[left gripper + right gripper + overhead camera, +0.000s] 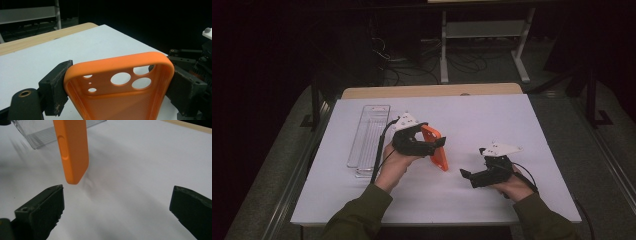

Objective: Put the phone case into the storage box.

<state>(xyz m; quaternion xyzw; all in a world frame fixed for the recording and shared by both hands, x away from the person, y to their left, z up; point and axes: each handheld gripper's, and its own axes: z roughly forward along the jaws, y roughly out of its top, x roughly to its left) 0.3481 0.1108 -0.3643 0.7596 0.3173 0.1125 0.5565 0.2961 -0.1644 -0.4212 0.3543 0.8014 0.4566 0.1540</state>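
Left gripper (432,142) is clamped on the orange phone case (435,146), its jaws pressing the two long sides near the camera-hole end, and it holds the case up off the white table (492,120), tilted, with the lower end hanging free. To do this well I judge I should keep the squeeze even, since the soft rim could bow or slip out if I bear down on one side. Over on the other hand, my right gripper (468,175) waits near the table with its jaws wide apart, aimed at the case's free end (75,167). I would bring it in squarely across the narrow edges before closing. A clear tray (368,135) lies on the table to the left.
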